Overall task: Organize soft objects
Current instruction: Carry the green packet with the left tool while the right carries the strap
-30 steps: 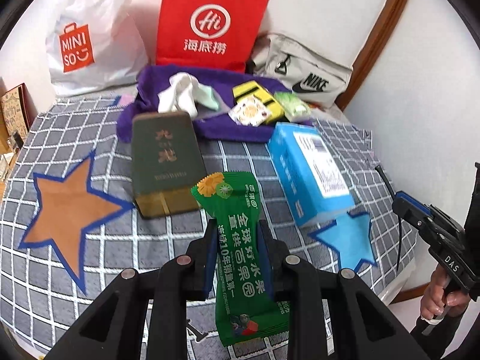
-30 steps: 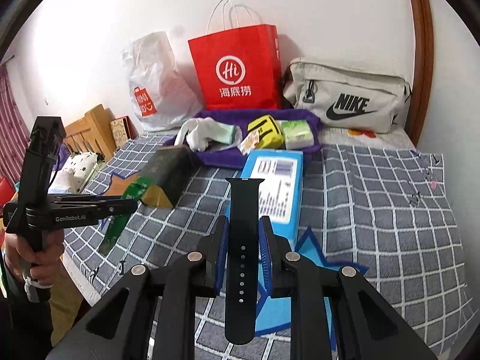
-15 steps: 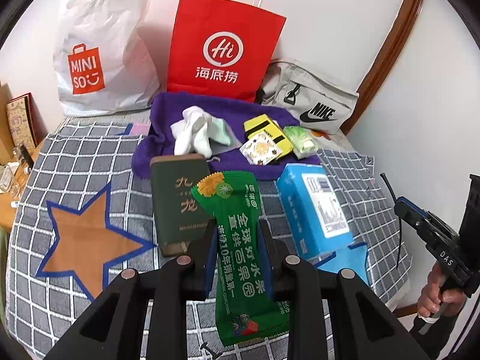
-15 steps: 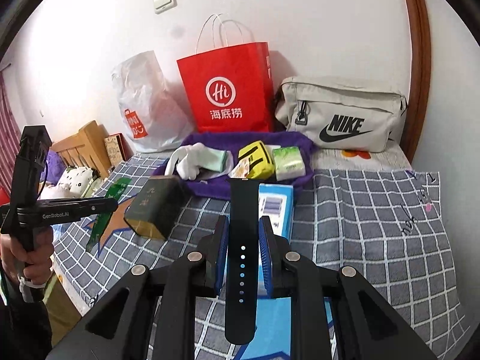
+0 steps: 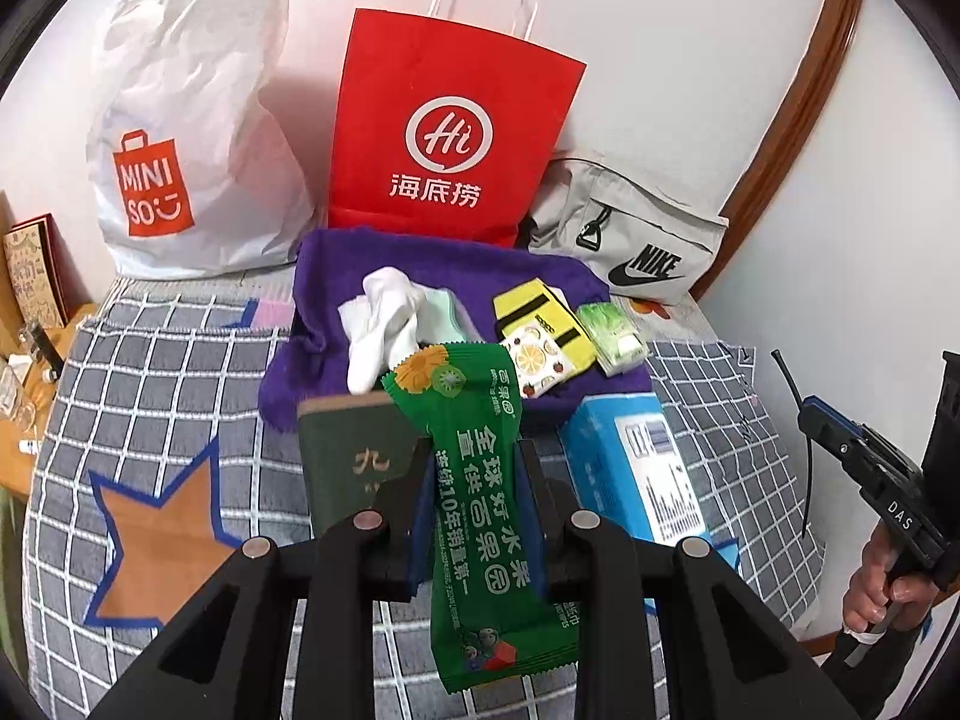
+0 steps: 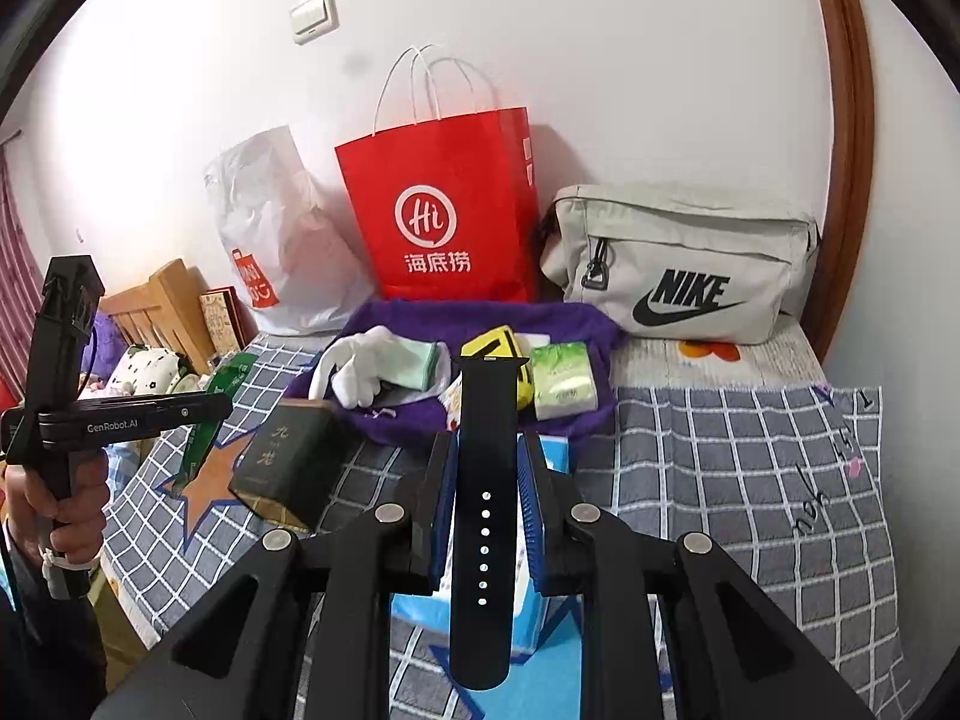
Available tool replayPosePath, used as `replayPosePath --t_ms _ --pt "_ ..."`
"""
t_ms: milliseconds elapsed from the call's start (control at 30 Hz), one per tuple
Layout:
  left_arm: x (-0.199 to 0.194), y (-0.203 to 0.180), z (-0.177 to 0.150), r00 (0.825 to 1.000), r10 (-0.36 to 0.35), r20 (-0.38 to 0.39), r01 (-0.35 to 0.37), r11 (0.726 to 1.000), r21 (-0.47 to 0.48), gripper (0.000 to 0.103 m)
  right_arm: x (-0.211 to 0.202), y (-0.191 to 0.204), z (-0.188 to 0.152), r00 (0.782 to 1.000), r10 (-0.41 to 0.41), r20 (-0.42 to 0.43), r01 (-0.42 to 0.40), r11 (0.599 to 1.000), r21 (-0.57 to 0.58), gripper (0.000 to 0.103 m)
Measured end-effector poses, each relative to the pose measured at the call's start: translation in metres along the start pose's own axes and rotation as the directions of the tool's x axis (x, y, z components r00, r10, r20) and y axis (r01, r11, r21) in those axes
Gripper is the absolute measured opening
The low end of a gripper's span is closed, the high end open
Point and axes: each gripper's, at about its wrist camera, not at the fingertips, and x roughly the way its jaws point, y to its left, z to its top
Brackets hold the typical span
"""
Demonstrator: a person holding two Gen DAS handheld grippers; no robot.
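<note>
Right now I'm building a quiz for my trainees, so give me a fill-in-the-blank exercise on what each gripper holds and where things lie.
1. The left gripper is shut on a ____ snack packet.
2. The right gripper is shut on a black watch ____.
3. The white gloves lie on a ____ towel.
4. The bag right of the red paper bag reads ____.

Missing words: green; strap; purple; NIKE

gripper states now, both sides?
Left gripper: closed on the green snack packet.
Right gripper: closed on the black watch strap.
</note>
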Motion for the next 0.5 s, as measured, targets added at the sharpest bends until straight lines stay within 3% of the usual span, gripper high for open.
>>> replayPosePath --t_ms 500 --pt "0.033 0.003 0.044 1.000 0.030 -0.010 -0.030 0.999 0.020 0.024 0.051 0.009 0.058 0.998 0.055 0.019 -0.054 0.997 -0.061 0.020"
